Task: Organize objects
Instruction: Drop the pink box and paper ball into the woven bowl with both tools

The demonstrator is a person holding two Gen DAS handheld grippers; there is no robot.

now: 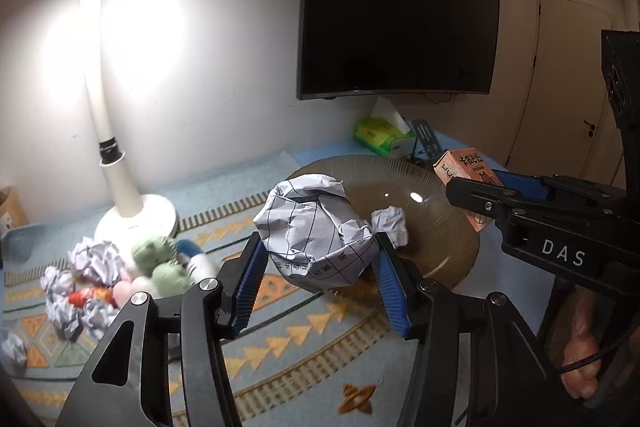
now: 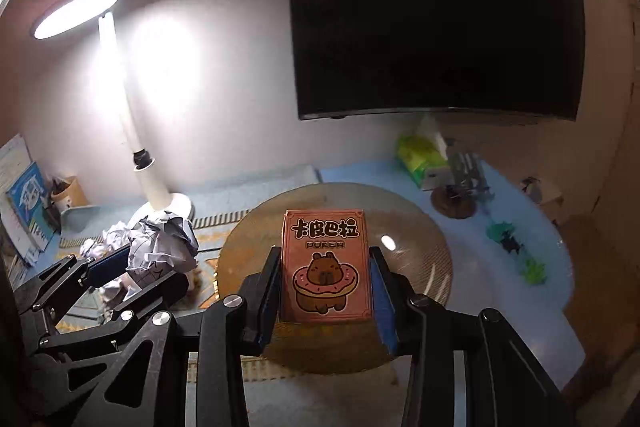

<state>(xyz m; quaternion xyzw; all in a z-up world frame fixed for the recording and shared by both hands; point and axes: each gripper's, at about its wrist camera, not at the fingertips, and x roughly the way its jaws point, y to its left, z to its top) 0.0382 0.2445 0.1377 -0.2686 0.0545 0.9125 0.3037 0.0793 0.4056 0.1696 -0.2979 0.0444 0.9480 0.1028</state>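
- My left tongs (image 1: 318,269) squeeze one big paper ball (image 1: 316,235), held up just above the near edge of the round brown plate (image 1: 440,239).
- My right tongs (image 2: 325,281) are closed on one pink card box (image 2: 326,265), standing upright over the plate.
- Only my left camera shows one small paper ball (image 1: 390,225) lying in the plate.
- Only there do I see the pile (image 1: 116,279) by the lamp (image 1: 120,187): about five paper balls, some soft green and pink things, too blurry to count.
- Only my right camera shows three little toys (image 2: 516,253) on the blue table (image 2: 500,287), well apart from the plate.
- Both cameras show one dark TV (image 1: 396,7) and one green tissue pack (image 1: 380,137).
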